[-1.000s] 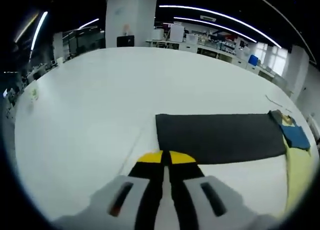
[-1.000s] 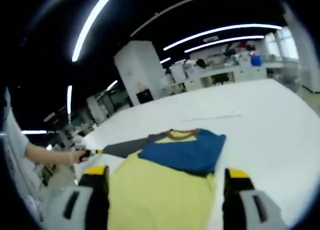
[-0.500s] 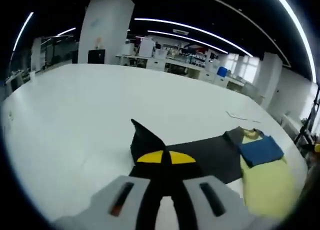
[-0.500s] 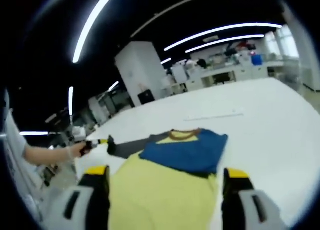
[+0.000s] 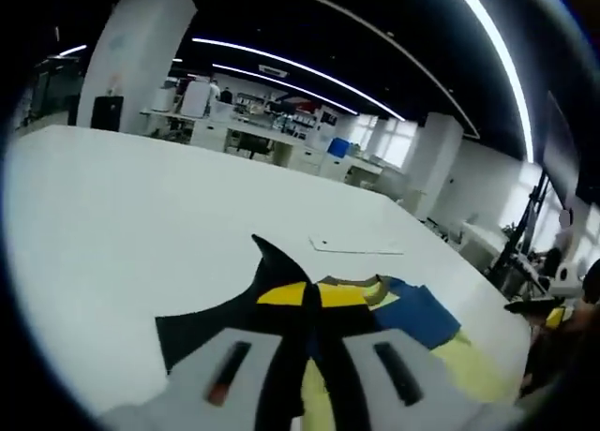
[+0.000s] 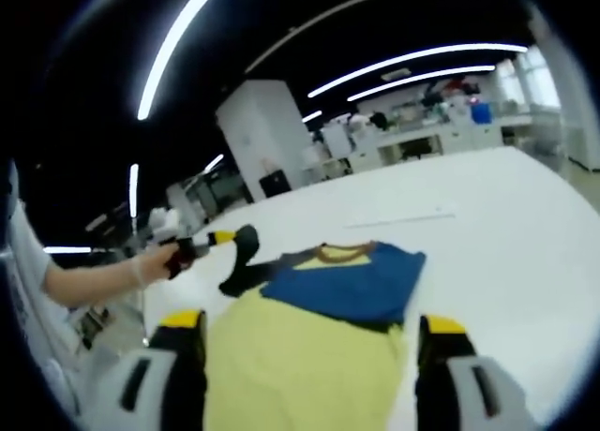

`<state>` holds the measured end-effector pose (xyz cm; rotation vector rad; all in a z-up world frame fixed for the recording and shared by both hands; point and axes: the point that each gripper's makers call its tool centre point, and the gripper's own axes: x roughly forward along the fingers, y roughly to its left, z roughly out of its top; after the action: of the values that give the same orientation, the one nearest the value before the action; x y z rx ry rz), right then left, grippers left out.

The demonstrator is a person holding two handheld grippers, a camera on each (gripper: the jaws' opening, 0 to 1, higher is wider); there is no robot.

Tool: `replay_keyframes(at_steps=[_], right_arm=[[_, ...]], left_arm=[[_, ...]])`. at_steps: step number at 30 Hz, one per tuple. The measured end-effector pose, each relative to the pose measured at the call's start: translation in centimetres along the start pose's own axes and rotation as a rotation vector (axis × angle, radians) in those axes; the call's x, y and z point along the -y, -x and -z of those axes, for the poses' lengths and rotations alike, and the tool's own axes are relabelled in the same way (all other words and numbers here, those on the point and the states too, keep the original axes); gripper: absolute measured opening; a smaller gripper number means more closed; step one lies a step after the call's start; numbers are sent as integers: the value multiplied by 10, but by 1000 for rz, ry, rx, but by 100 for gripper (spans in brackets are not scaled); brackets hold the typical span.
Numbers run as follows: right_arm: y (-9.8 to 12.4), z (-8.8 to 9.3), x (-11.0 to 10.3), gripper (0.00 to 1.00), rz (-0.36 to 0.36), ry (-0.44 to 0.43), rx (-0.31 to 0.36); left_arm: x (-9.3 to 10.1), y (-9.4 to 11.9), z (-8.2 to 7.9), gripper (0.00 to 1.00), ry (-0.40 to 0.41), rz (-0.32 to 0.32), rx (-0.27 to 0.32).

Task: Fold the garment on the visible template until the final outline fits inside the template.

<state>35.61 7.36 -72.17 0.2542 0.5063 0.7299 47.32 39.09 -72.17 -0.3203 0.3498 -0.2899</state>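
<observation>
A yellow garment (image 6: 300,356) lies flat on the white table (image 6: 487,215), with its blue sleeve (image 6: 352,283) folded across the chest. My left gripper (image 5: 305,295) is shut on the dark grey sleeve (image 5: 202,323), whose end sticks up past the yellow tips. From the right gripper view, the left gripper (image 6: 217,238) holds that dark sleeve (image 6: 242,262) lifted off the table beside the collar. The blue sleeve (image 5: 422,314) and yellow body (image 5: 469,370) lie to the right of my left jaws. My right gripper (image 6: 309,335) is open, its jaws wide apart over the yellow body, holding nothing.
A thin pale strip (image 6: 398,217) lies on the table beyond the garment, also seen as the strip (image 5: 356,248) in the left gripper view. A person's hand (image 6: 155,262) holds the left gripper. Benches and a white pillar (image 6: 267,136) stand far behind.
The left gripper, shut on the dark sleeve's end, has lifted it off the table and carried it in toward the collar. The right gripper has stayed still and open.
</observation>
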Motion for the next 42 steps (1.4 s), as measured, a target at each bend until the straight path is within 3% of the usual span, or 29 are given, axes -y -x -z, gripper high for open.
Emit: replay_keyframes(at_steps=[1, 11, 25, 30, 37, 42], right_arm=[[1, 0, 0, 93, 3, -1, 1], [7, 10, 7, 93, 23, -23, -7], [15, 18, 15, 93, 50, -38, -12], [17, 20, 17, 93, 57, -44, -11], [22, 26, 23, 93, 74, -54, -19], [25, 27, 24, 93, 83, -62, -15]], left_arm=[[19, -5, 4, 0, 20, 24, -2], [98, -55, 16, 0, 47, 175, -24], [178, -96, 36, 0, 59, 320, -76], [210, -104, 59, 0, 6, 391, -136], [236, -109, 96, 0, -4, 432, -214], [231, -116, 117, 0, -17, 429, -268]])
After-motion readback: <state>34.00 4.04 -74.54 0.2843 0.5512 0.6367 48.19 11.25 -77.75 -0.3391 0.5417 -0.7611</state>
